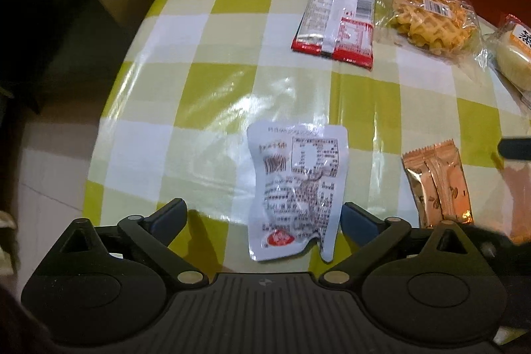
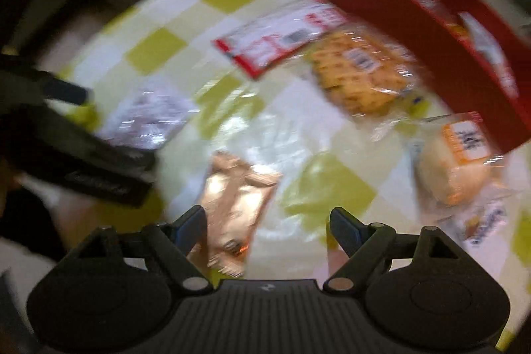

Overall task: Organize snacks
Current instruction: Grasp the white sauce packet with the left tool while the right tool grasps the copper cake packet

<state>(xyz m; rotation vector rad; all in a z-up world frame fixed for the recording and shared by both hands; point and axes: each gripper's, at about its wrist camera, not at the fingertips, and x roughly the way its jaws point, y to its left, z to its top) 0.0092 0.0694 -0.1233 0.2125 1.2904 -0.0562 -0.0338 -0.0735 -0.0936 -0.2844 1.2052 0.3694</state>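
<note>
Snacks mostly lay loose beside the red box (image 2: 398, 9) (some inside); my left gripper (image 1: 264, 214) and right gripper (image 2: 267, 226) gaped, empty.

Both cameras ride just behind their tongs, looking steeply down, close over the checked tabletop (image 1: 252, 32) – and both catch the copper packet (image 2: 232, 201), waffle bag (image 1: 428, 12) and red box (image 2: 398, 5) beyond.

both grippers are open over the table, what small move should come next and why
Probably lower the left gripper a little and close on the white printed foil pouch. The pouch lies flat on the green and white checked tablecloth, already between the open jaws with neither finger touching it. The right gripper is open too, with the copper foil sachet beside one finger, but its view is blurred.
</note>
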